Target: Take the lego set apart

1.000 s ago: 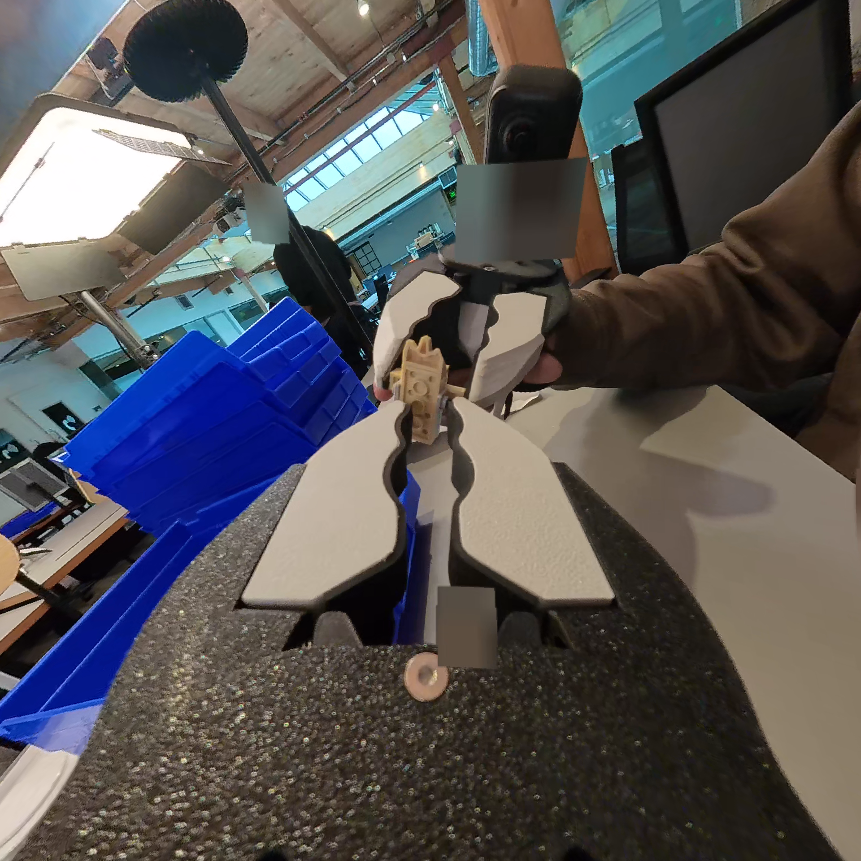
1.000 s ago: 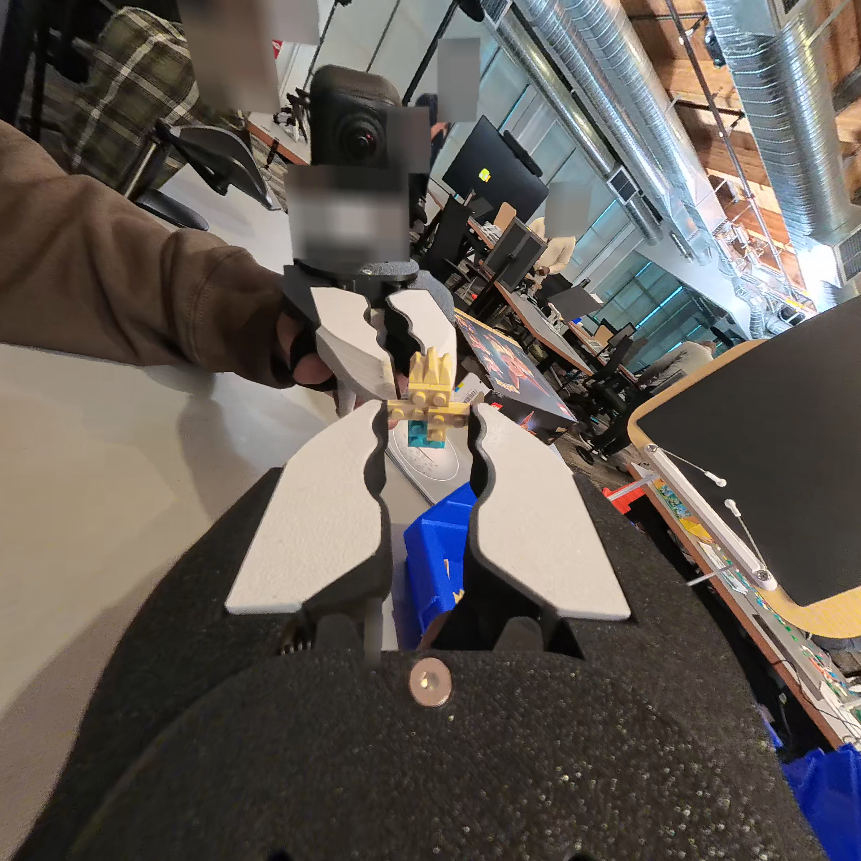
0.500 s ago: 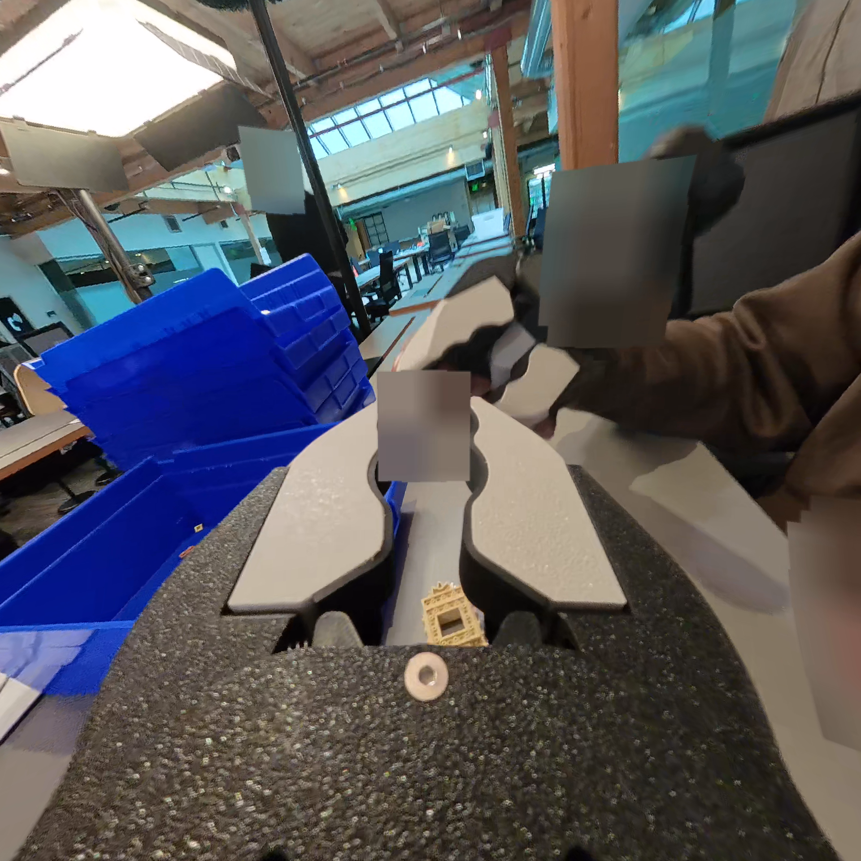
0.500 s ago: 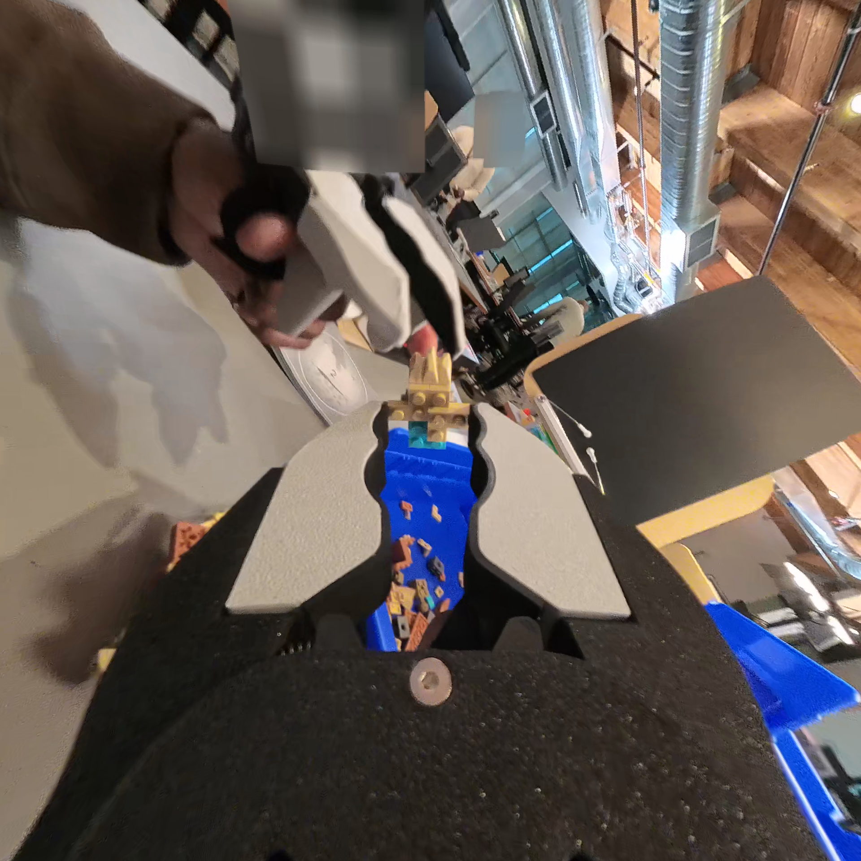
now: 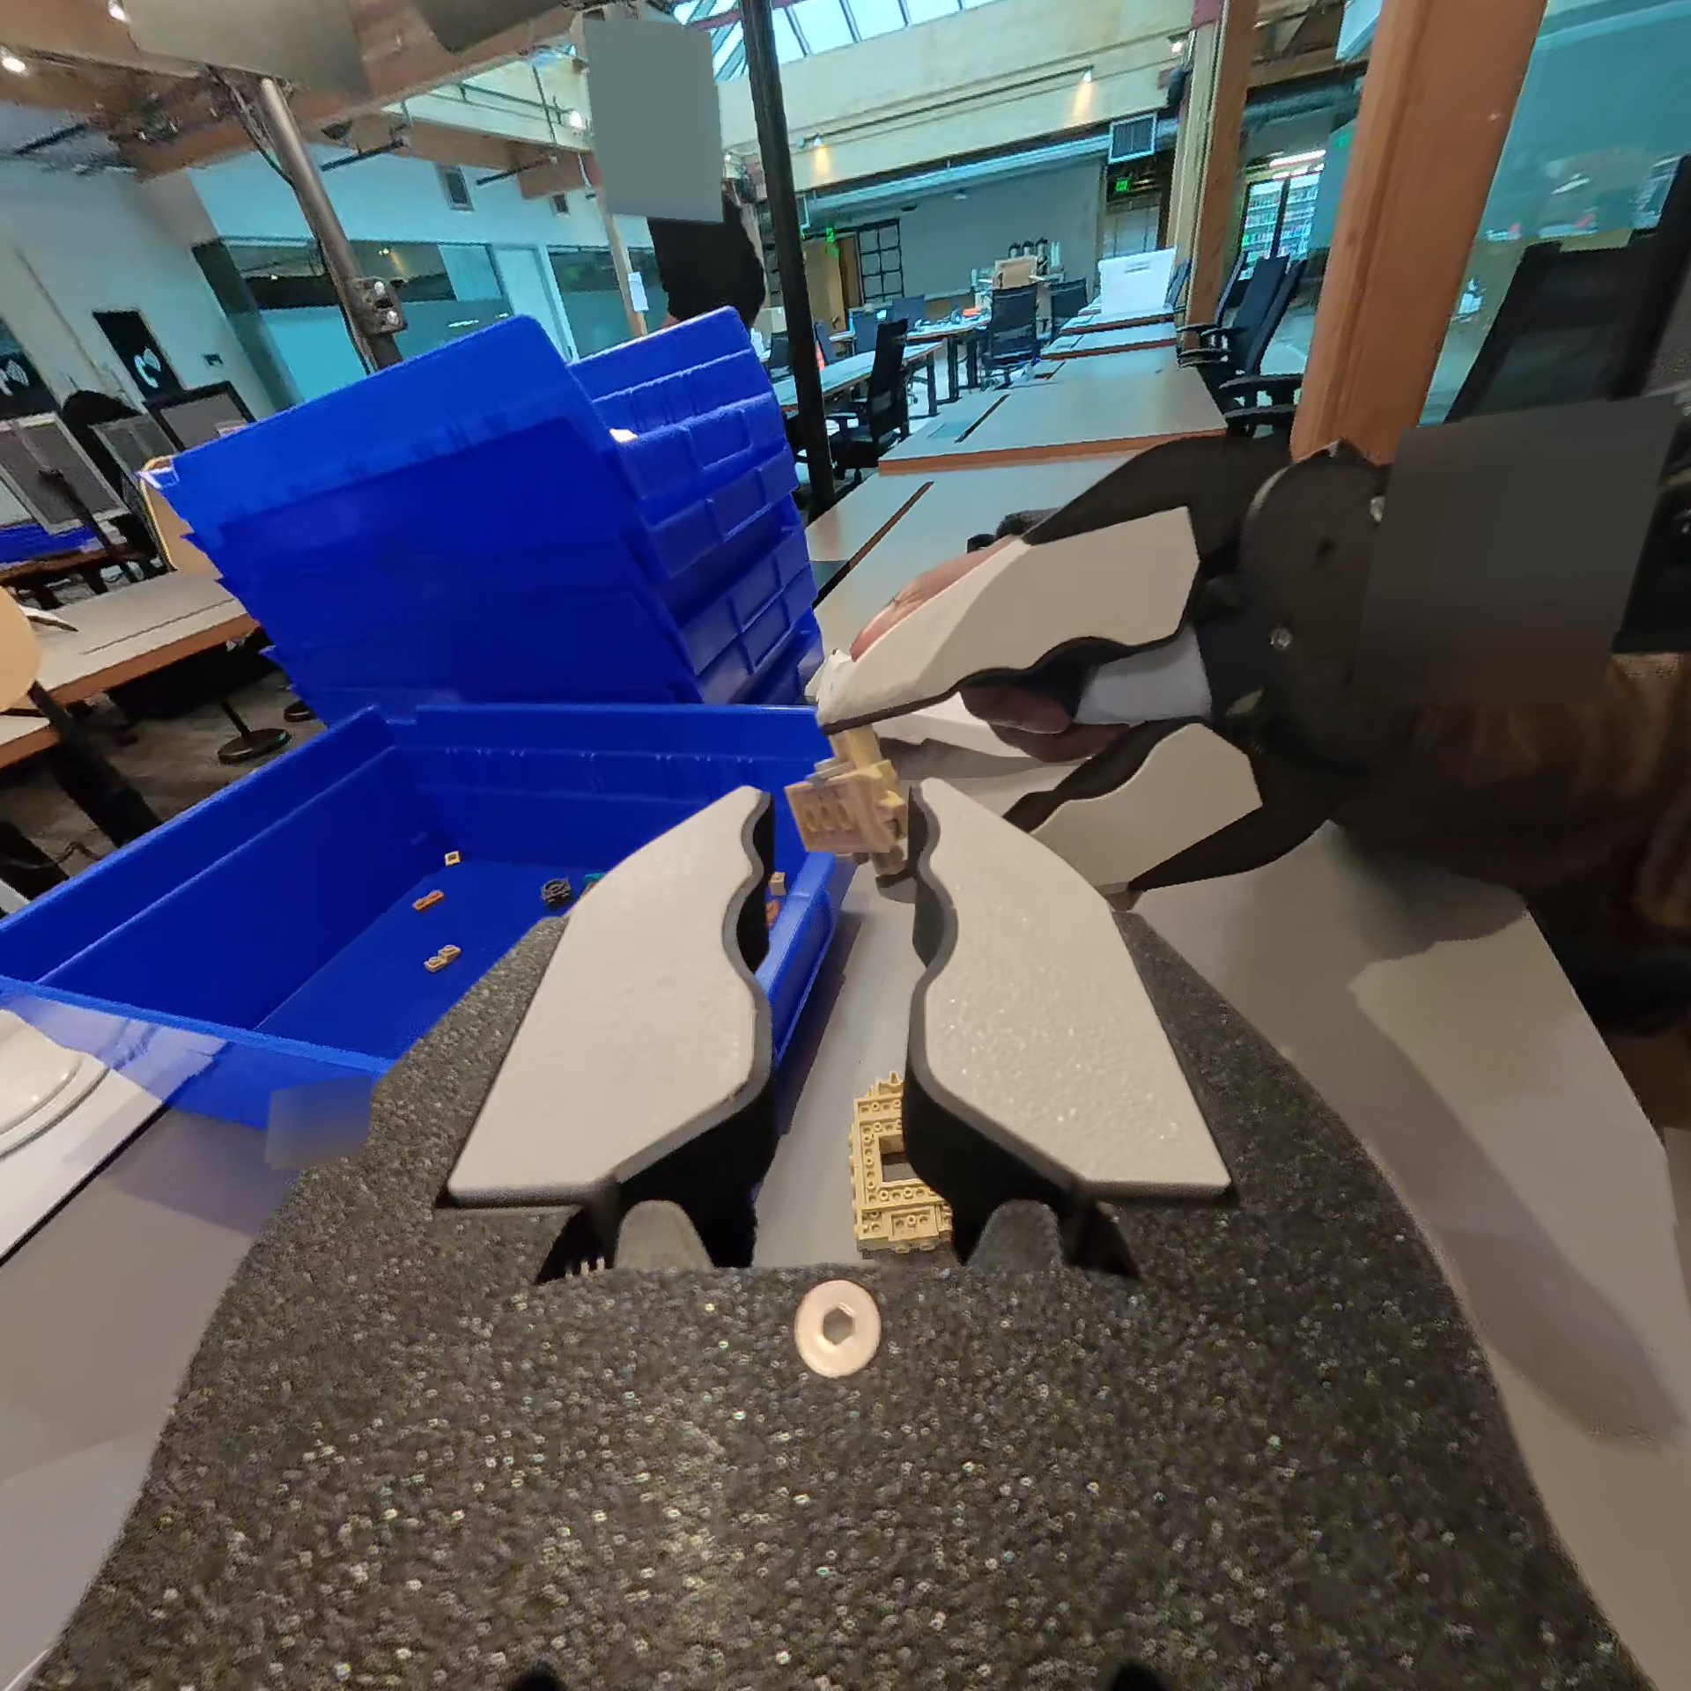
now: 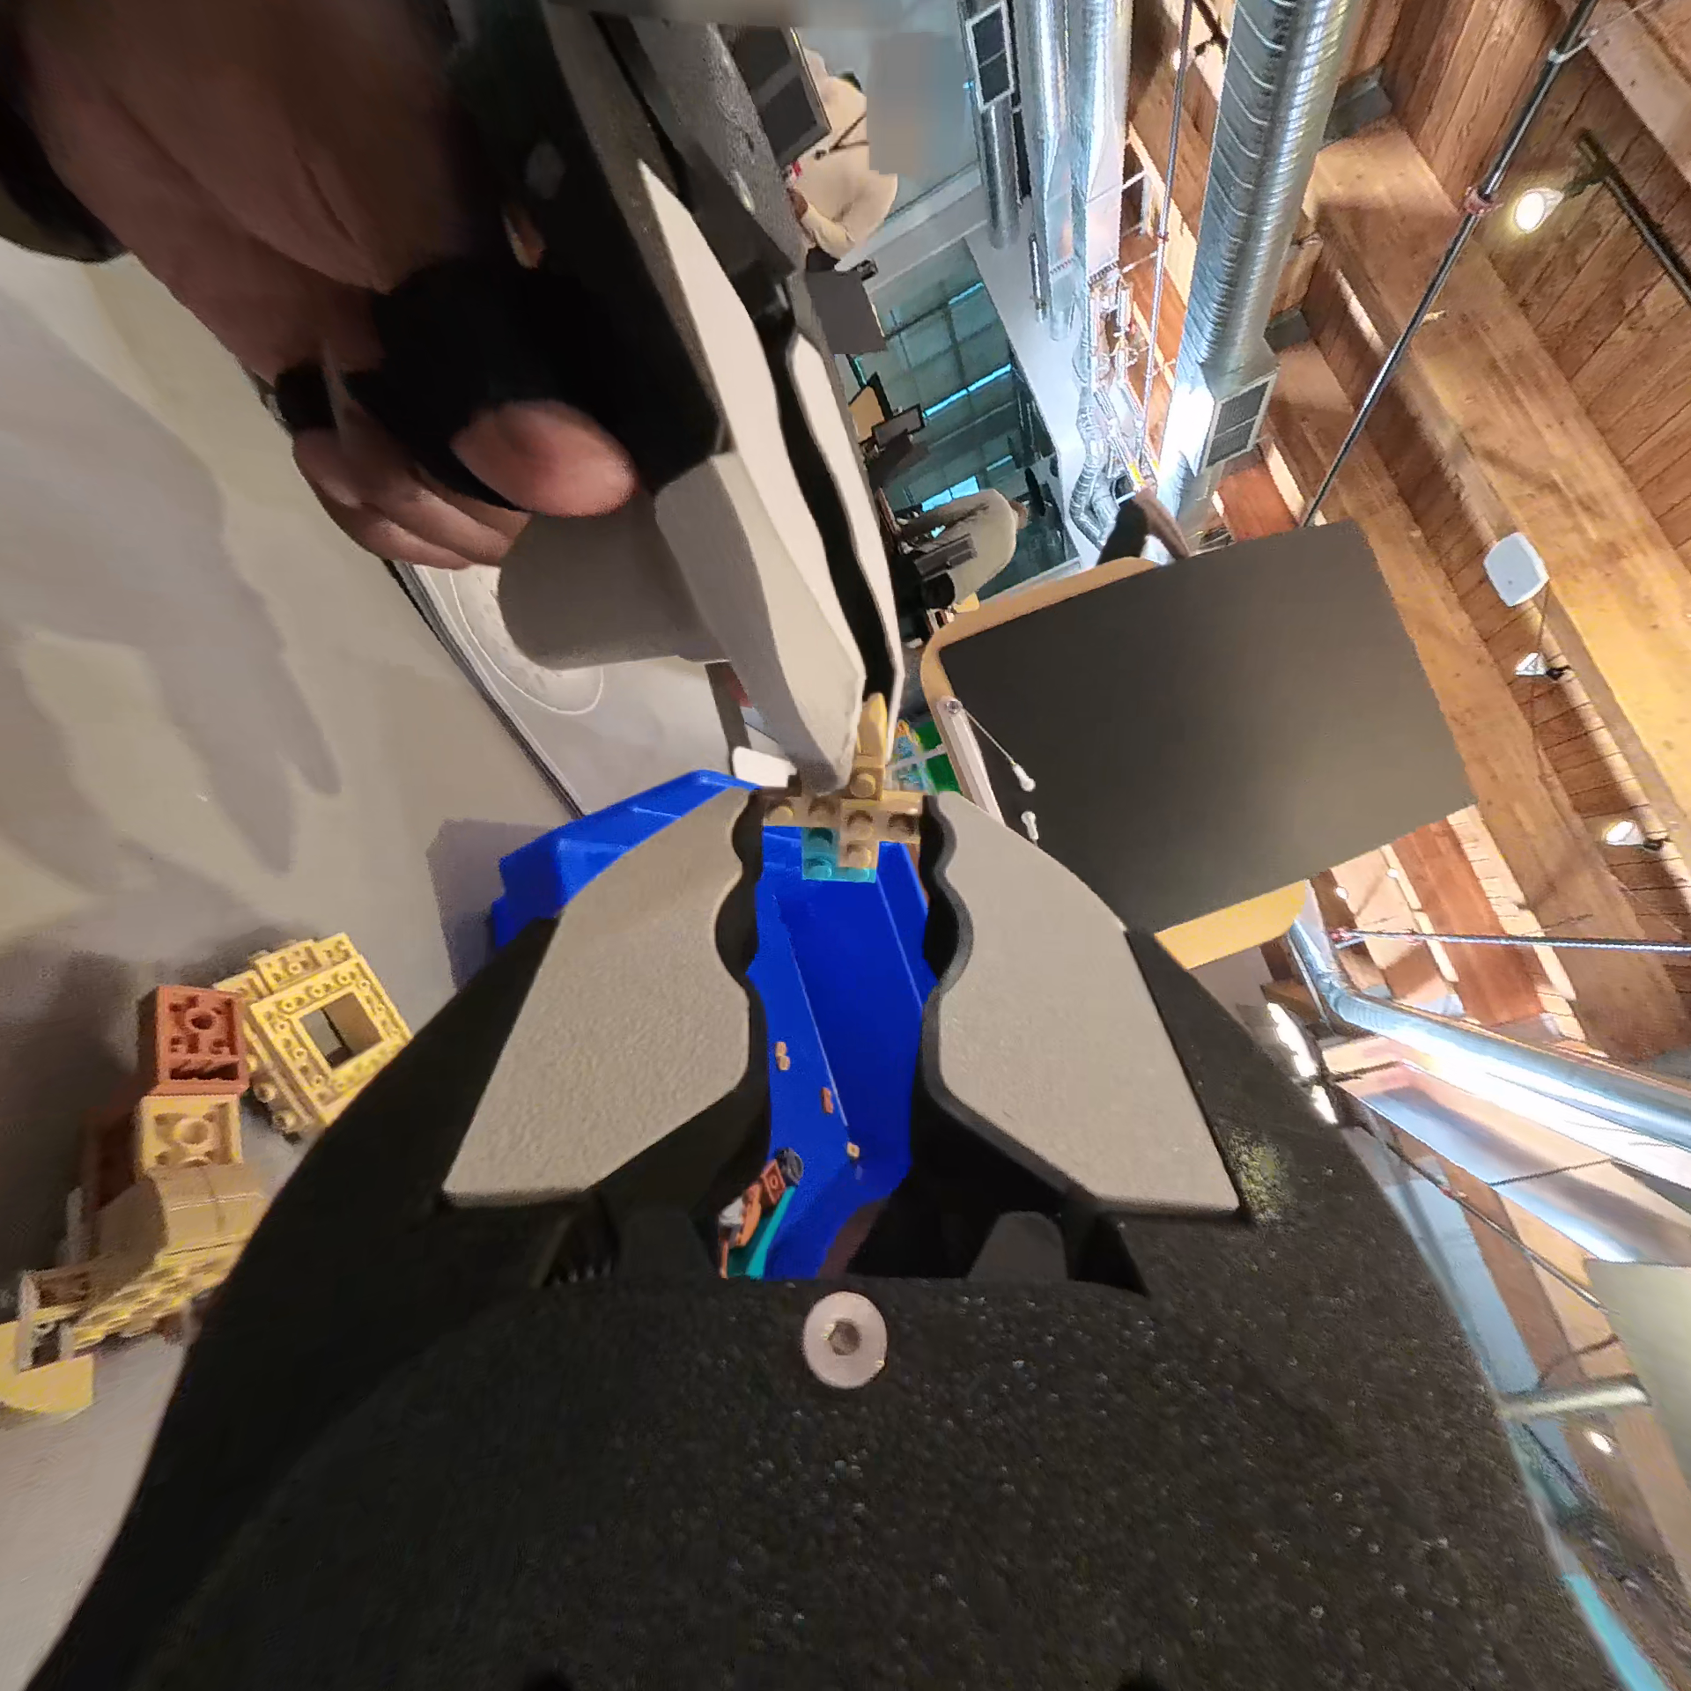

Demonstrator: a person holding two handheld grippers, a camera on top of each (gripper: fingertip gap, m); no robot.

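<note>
A grey table carried one open blue bin, with a stack of more blue bins tilted behind it. Two handheld grippers met above the bin's near corner. The right gripper had its two fingers clamped on the ends of a small tan brick assembly with one teal piece on its underside. The left gripper stood with its fingers apart, the assembly between the tips; whether they touched it could not be told. On the table lay one tan square brick frame, one reddish-brown brick beside it, and a heap of tan bricks. Several small loose pieces dotted the bin floor.
</note>
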